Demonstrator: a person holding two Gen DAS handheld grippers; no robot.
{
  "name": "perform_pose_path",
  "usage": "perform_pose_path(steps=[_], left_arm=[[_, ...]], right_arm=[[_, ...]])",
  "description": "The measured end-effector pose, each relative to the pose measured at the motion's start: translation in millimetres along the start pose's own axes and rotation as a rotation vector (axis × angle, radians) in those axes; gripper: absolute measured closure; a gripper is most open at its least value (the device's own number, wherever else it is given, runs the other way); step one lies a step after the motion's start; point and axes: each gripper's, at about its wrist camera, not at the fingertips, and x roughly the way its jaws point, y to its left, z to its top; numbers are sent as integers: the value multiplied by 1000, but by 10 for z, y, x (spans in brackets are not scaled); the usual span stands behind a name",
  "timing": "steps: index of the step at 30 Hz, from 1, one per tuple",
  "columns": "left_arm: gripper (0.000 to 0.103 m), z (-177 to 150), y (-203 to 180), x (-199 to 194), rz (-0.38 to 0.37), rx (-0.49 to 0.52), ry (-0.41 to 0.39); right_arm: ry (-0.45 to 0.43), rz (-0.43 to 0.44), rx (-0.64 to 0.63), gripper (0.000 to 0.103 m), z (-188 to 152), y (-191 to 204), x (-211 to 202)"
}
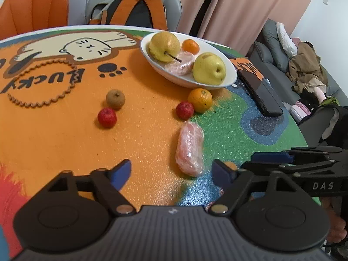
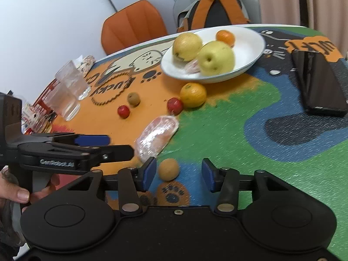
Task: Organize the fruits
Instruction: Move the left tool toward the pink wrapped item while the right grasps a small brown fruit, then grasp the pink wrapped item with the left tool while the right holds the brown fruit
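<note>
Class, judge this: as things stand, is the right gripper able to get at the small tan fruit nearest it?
Probably yes: the right gripper is open, and the small tan fruit sits between its fingers with nothing in the way.

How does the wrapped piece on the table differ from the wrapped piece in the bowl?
The wrapped piece on the table is long and lies alone; the wrapped piece in the bowl looks rounder and sits wedged between two yellow pears. Both are pinkish-orange and covered in shiny clear film.
</note>
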Motion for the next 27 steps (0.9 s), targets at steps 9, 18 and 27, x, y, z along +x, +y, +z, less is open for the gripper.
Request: perform_pose_path(steps=[9,18,27], left_arm=[[37,37,-35,48,-10,8,4],[49,114,-105,191,-21,25,12],[61,145,-255,344,11,87,6]], right_arm=[[36,0,-25,75,-44,101,181],[10,-13,-10,79,-15,20,130],[-26,-37,28,79,43,-143,57]])
